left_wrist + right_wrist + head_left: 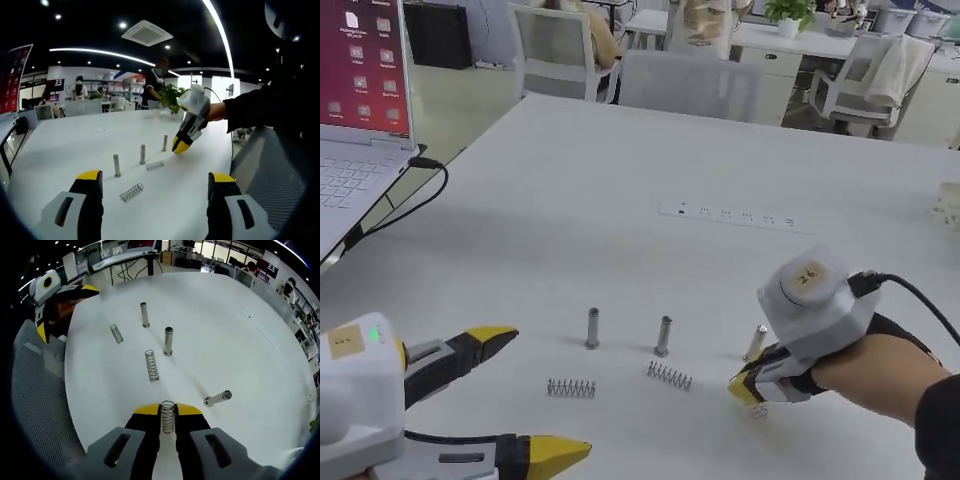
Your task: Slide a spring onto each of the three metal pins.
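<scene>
Three short metal pins (592,328) (663,336) (756,342) stand in a row on the white table (620,180); the rightmost looks slightly tilted. Two springs (571,387) (669,375) lie loose in front of them. My right gripper (745,392) is shut on a third spring (168,416), low over the table just in front of the rightmost pin (218,398). My left gripper (548,391) hangs open at the near left, with the left loose spring (131,192) ahead between its jaws and nothing held. In the left gripper view the right gripper (181,145) sits beside the farthest pin (164,143).
An open laptop (360,110) with a black cable (415,195) is on the table's left side. A white power strip (735,215) lies beyond the pins. Grey chairs (685,85) line the far edge. Desks and people are in the background.
</scene>
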{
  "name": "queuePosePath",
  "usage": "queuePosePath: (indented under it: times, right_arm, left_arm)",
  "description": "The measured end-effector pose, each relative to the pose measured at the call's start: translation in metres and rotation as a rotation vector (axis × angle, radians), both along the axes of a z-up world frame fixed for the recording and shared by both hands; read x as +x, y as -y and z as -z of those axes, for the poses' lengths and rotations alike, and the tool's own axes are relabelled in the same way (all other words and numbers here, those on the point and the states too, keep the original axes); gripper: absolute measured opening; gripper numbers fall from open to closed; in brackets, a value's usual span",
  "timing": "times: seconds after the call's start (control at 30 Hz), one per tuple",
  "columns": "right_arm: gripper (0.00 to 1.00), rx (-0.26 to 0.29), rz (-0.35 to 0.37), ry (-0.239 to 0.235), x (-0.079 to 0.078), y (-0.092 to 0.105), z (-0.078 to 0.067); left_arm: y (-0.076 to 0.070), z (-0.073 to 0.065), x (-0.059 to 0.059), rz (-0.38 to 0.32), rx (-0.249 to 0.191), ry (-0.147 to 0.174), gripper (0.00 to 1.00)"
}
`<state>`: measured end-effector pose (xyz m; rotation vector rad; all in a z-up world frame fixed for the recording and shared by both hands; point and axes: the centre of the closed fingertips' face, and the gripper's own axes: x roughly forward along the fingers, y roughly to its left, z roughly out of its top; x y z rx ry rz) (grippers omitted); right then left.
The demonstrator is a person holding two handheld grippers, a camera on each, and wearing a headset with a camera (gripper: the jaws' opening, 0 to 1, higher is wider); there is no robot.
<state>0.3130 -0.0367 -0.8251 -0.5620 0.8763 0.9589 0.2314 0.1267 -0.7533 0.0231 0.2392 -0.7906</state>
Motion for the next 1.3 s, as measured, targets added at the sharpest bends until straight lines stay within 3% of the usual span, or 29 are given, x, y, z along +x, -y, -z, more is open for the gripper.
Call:
queuePosePath:
  times: [0.3,0.47,0.63,0.97,1.3]
  right_arm:
    - [0.08,0.131,0.021,0.045,-0.011,-0.014,-0.036]
    - [0.08,0.227,0.015,0.062,-0.021,-0.030,-0.060]
    - [0.08,0.291,0.000,0.074,-0.030,-0.046,-0.078]
    - [0.08,0.346,-0.052,0.098,-0.041,-0.075,-0.095]
    - [0.08,0.409,-0.082,0.080,-0.052,-0.095,-0.104]
  left_arm:
    - [0.009,-0.008,-0.001,0.028,0.002,0.017,0.82]
    - [0.016,-0.013,-0.001,0.043,-0.024,0.018,0.81]
    - [0.023,-0.013,-0.001,0.067,-0.018,0.017,0.80]
    - [0.036,-0.009,0.001,0.118,-0.007,0.010,0.73]
    - [0.047,-0.012,0.008,0.189,-0.011,-0.005,0.60]
